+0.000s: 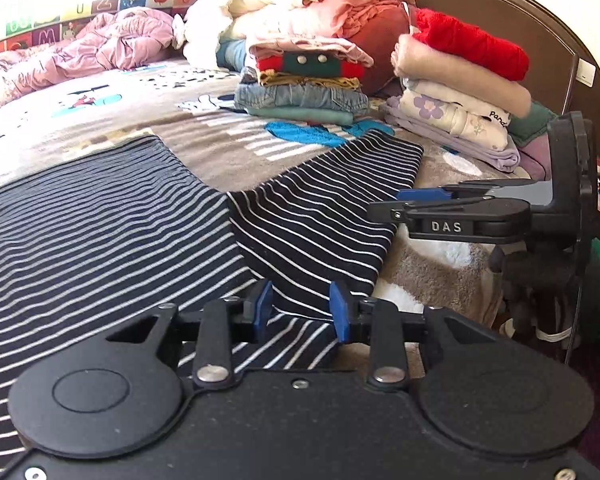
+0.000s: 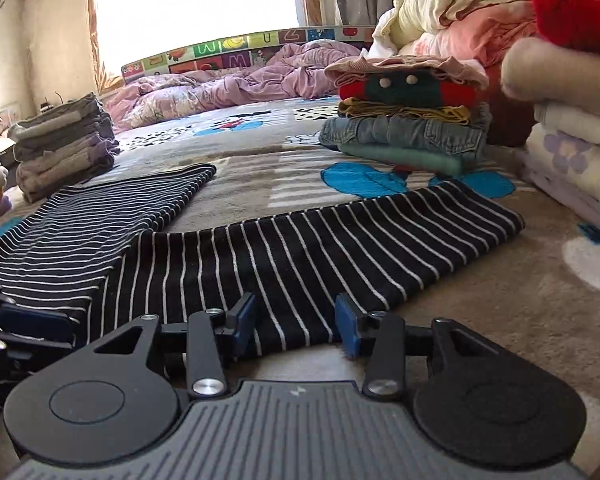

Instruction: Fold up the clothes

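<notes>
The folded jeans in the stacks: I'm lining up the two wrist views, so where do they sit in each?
Left wrist: the folded jeans lie upper centre, low in the middle stack.
Right wrist: the folded jeans lie upper right, low in that stack.
Shared landmark: the red and green knit higher in that stack.

From my right gripper [image 2: 296, 322], jaws parted over the striped garment's [image 2: 300, 248] near hem, pads not pressing it. A folded stack topped by jeans and red knit [image 2: 408, 120] sits at one o'clock; grey folded pile [image 2: 64, 144] at ten o'clock.
</notes>
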Available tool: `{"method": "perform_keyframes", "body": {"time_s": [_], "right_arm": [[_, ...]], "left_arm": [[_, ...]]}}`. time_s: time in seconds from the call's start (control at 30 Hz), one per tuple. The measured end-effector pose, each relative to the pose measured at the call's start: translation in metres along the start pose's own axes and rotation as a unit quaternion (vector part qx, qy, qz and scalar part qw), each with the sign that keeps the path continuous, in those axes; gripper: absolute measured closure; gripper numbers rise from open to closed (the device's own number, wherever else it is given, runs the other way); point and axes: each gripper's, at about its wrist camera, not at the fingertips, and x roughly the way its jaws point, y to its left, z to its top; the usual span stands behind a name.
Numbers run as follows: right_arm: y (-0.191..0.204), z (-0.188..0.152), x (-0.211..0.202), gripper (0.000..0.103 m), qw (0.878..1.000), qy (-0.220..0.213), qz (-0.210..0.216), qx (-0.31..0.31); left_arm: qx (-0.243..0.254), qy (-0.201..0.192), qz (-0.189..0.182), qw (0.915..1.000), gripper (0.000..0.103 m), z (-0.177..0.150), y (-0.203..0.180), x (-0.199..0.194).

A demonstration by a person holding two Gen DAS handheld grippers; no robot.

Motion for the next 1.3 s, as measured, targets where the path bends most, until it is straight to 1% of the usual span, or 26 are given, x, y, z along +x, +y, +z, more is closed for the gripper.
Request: {"method": "perform_keyframes", "body": {"time_s": [0.07, 0.1, 0.17, 0.23, 0.3, 0.33, 0.4, 0.47, 0.5, 0.57, 0.6, 0.63, 0.67, 0.7, 0.73, 0.8, 0.83, 0.87, 0.9, 0.93, 0.97, 1.07, 1.13, 1.17, 1.23, 1.3], "right_arm": [[0.000, 0.004, -0.007, 0.054, 1.000, 0.004, -0.026, -0.004], [-0.004, 0.001, -0.016, 0.054, 1.000, 0.002, -0.022, 0.020], [-0.012, -0.006, -0.031, 0.049, 0.997, -0.005, -0.009, 0.074], [-0.018, -0.020, -0.042, 0.048, 0.991, -0.004, 0.008, 0.133], [-0.022, -0.030, -0.049, 0.047, 0.983, -0.001, 0.028, 0.184], [-0.020, -0.032, -0.051, 0.047, 0.980, -0.004, 0.037, 0.197], [-0.013, -0.032, -0.056, 0.046, 0.977, -0.013, 0.058, 0.207], [0.000, -0.030, -0.054, 0.046, 0.979, -0.011, 0.068, 0.194], [0.007, -0.030, -0.054, 0.046, 0.978, -0.007, 0.074, 0.193], [0.020, -0.031, -0.051, 0.044, 0.979, 0.005, 0.082, 0.186], [0.025, -0.032, -0.049, 0.043, 0.980, 0.013, 0.084, 0.183], [0.027, -0.035, -0.048, 0.042, 0.979, 0.018, 0.084, 0.187], [0.027, -0.037, -0.047, 0.041, 0.975, 0.022, 0.090, 0.204], [0.023, -0.040, -0.047, 0.040, 0.968, 0.022, 0.100, 0.227], [0.020, -0.042, -0.046, 0.039, 0.962, 0.022, 0.109, 0.249], [0.012, -0.044, -0.045, 0.039, 0.952, 0.021, 0.122, 0.279], [0.008, -0.045, -0.045, 0.039, 0.947, 0.019, 0.129, 0.292], [0.004, -0.047, -0.043, 0.039, 0.943, 0.018, 0.136, 0.303], [0.001, -0.049, -0.042, 0.040, 0.939, 0.016, 0.143, 0.313], [-0.002, -0.049, -0.042, 0.040, 0.936, 0.015, 0.147, 0.319], [-0.004, -0.049, -0.041, 0.040, 0.933, 0.014, 0.151, 0.325], [-0.013, -0.049, -0.041, 0.039, 0.923, 0.008, 0.164, 0.347], [-0.028, -0.051, -0.041, 0.039, 0.910, -0.002, 0.170, 0.379], [-0.036, -0.052, -0.041, 0.039, 0.902, -0.007, 0.170, 0.396], [-0.054, -0.053, -0.039, 0.039, 0.887, -0.014, 0.171, 0.429], [-0.070, -0.055, -0.037, 0.040, 0.873, -0.020, 0.173, 0.456]], "left_arm": [[-0.024, -0.012, 0.033, 0.9991, 0.073, 0.004, 0.020, -0.013], [-0.041, -0.016, 0.054, 0.9976, 0.073, 0.005, 0.032, -0.020], [-0.077, -0.021, 0.096, 0.9922, 0.073, 0.003, 0.057, -0.034], [-0.103, -0.023, 0.132, 0.9857, 0.073, -0.003, 0.076, -0.048], [-0.118, -0.026, 0.152, 0.9811, 0.073, -0.010, 0.083, -0.061], [-0.121, -0.027, 0.157, 0.9798, 0.073, -0.014, 0.083, -0.067], [-0.116, -0.031, 0.155, 0.9807, 0.073, -0.020, 0.073, -0.076], [-0.097, -0.033, 0.138, 0.9851, 0.073, -0.027, 0.053, -0.079], [-0.082, -0.023, 0.127, 0.9882, 0.073, -0.032, 0.041, -0.076], [-0.046, 0.015, 0.106, 0.9932, 0.073, -0.044, 0.017, -0.060], [-0.028, 0.035, 0.095, 0.9945, 0.071, -0.050, 0.005, -0.052], [0.001, 0.041, 0.099, 0.9943, 0.069, -0.054, -0.006, -0.048], [0.040, 0.035, 0.116, 0.9918, 0.069, -0.058, -0.017, -0.046], [0.078, 0.029, 0.133, 0.9876, 0.069, -0.061, -0.028, -0.043], [0.098, 0.019, 0.140, 0.9851, 0.069, -0.061, -0.036, -0.046], [0.086, -0.011, 0.120, 0.9890, 0.067, -0.056, -0.040, -0.056], [0.084, -0.004, 0.113, 0.9901, 0.065, -0.058, -0.043, -0.053], [0.090, 0.022, 0.112, 0.9894, 0.061, -0.061, -0.046, -0.044], [0.095, 0.049, 0.111, 0.9881, 0.060, -0.065, -0.050, -0.035], [0.104, 0.059, 0.112, 0.9864, 0.059, -0.066, -0.053, -0.031], [0.115, 0.055, 0.117, 0.9849, 0.059, -0.065, -0.056, -0.032], [0.090, 0.026, 0.132, 0.9868, 0.059, -0.053, -0.058, -0.040], [0.105, 0.008, 0.157, 0.9819, 0.059, -0.049, -0.067, -0.038], [0.123, 0.002, 0.170, 0.9777, 0.059, -0.048, -0.075, -0.035], [0.169, 0.003, 0.190, 0.9671, 0.059, -0.046, -0.091, -0.023], [0.207, 0.013, 0.194, 0.9589, 0.059, -0.043, -0.103, -0.008]]}}
